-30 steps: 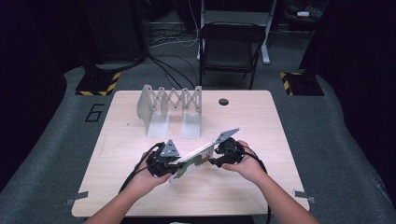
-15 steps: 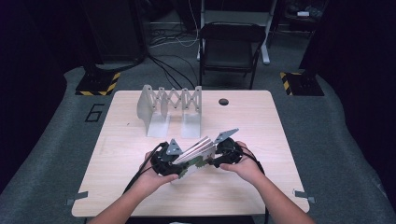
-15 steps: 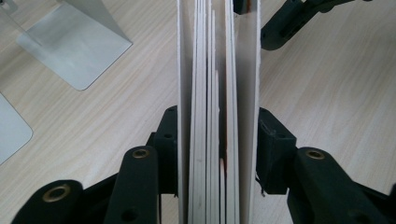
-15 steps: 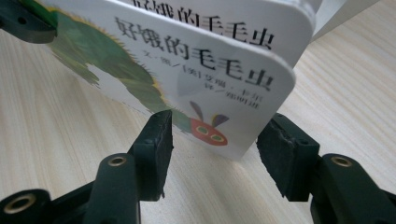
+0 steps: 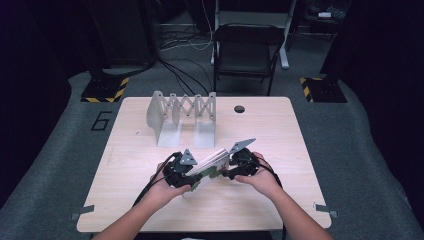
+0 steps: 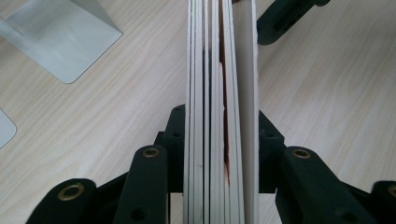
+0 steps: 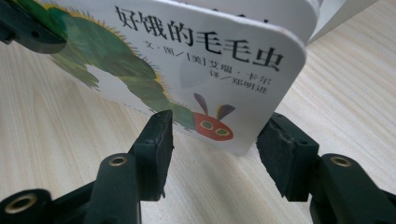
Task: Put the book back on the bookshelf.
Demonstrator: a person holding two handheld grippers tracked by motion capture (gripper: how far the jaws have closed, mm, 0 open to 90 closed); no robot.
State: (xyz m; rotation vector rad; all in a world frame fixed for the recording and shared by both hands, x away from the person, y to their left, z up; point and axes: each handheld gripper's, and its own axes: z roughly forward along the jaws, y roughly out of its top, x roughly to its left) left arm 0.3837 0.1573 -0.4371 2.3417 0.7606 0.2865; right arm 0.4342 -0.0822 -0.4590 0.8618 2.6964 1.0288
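Clamping board book [image 6: 219, 116] edge-on, left gripper [image 6: 219, 154] closed on it; right gripper [image 7: 215, 154] open, straddling book corner.

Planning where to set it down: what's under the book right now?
Bare wooden table shows under the book, which the left gripper holds tilted off it. The spot beneath its clamped end is hidden.

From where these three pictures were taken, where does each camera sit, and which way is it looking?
High view: above the person's side, looking forward and down on the table; forearms, both hands, the left gripper and right gripper show.
Left gripper view: on the left gripper, looking along the book page edges clamped between its jaws, bookend beyond.
Right gripper view: on the right gripper, facing the book's cover; its jaws stand open.
All three share the book.
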